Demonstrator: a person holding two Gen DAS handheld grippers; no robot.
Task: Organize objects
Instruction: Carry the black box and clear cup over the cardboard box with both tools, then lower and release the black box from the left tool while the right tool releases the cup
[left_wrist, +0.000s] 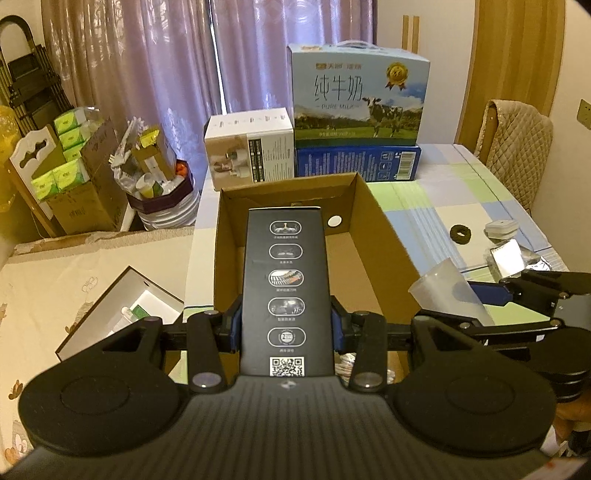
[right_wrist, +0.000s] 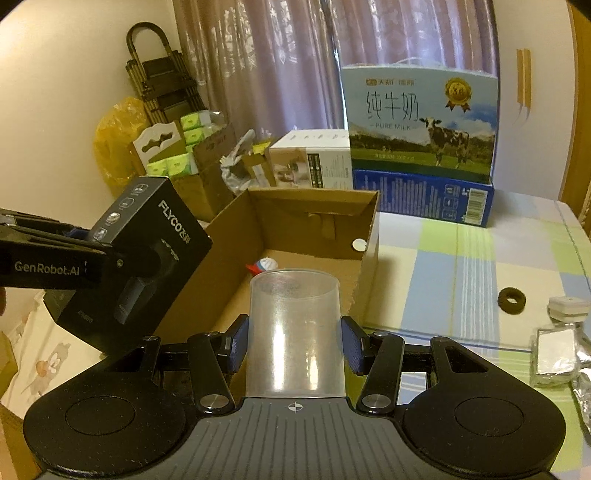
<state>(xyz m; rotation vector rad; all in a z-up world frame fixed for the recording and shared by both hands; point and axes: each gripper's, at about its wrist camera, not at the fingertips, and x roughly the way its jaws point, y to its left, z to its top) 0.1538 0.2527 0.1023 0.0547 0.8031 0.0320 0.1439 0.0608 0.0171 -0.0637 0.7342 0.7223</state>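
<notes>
My left gripper (left_wrist: 286, 326) is shut on a long black FLYCO box (left_wrist: 286, 273), held above the near end of an open cardboard box (left_wrist: 384, 243). From the right wrist view the same black box (right_wrist: 147, 251) hangs at the cardboard box's (right_wrist: 317, 221) left wall. My right gripper (right_wrist: 295, 343) is shut on a clear plastic cup (right_wrist: 295, 332), held over the cardboard box's near edge. In the left wrist view that cup (left_wrist: 448, 291) shows at the right. A small red, white and blue item (right_wrist: 264, 266) lies inside the cardboard box.
A milk carton (left_wrist: 360, 92) on a blue box (left_wrist: 358, 160) and a white box (left_wrist: 251, 147) stand behind the cardboard box. On the checked tablecloth (right_wrist: 461, 258) lie a dark ring (right_wrist: 511, 300), a white charger (right_wrist: 567, 308) and foil packets (right_wrist: 557, 356). An open white box (left_wrist: 122, 310) lies left.
</notes>
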